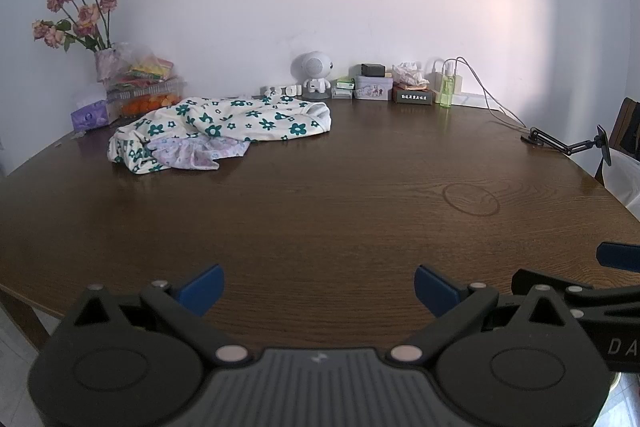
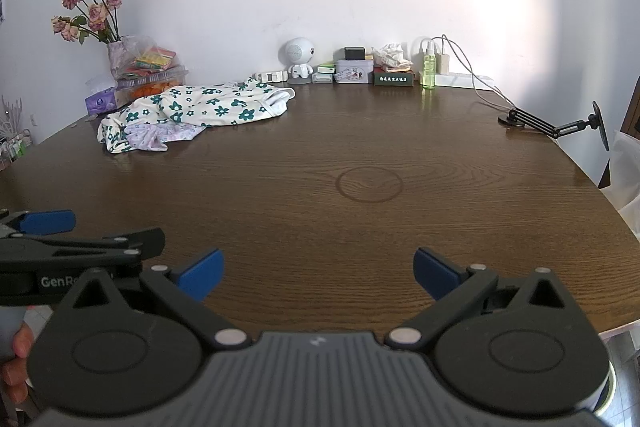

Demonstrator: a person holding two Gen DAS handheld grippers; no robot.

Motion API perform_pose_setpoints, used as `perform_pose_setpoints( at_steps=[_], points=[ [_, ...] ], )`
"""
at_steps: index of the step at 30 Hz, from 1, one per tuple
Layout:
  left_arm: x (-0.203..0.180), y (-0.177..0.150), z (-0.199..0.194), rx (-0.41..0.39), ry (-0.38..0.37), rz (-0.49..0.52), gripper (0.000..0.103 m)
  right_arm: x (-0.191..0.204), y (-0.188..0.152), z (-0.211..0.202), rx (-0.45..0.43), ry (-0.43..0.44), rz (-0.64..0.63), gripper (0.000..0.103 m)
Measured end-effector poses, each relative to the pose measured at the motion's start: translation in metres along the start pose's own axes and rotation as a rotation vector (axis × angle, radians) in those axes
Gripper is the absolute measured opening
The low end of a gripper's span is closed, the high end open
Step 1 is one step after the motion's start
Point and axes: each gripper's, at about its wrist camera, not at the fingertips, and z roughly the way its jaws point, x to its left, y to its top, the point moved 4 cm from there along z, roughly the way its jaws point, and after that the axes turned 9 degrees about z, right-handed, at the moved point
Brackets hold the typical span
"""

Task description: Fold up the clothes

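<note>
A crumpled cream garment with green flowers [image 1: 224, 125] lies at the far left of the brown wooden table [image 1: 320, 211], on top of a pale lilac garment [image 1: 192, 155]. Both also show in the right wrist view, the cream garment [image 2: 200, 109] over the lilac garment [image 2: 160, 139]. My left gripper [image 1: 319, 291] is open and empty, low over the near table edge, far from the clothes. My right gripper [image 2: 319, 273] is open and empty, beside the left one at the near edge.
Along the back wall stand a vase of dried roses [image 1: 76, 11], a fruit box with snacks [image 1: 148, 95], a purple tissue pack [image 1: 90, 115], a white robot figure [image 1: 314, 73], small tins and boxes [image 1: 374, 87], a green bottle [image 1: 446, 91] and a charger cable. A black phone arm [image 1: 568, 145] is at the right edge.
</note>
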Motion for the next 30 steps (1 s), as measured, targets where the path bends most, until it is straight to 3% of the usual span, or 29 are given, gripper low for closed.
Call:
perform_pose_setpoints(
  at_steps=[30],
  points=[
    [0.0009,-0.0049,-0.0010,-0.004,-0.006,-0.006,0.102,0.0031,-0.0023,-0.0004,-0.001,0.000,0.000,0.103]
  ],
)
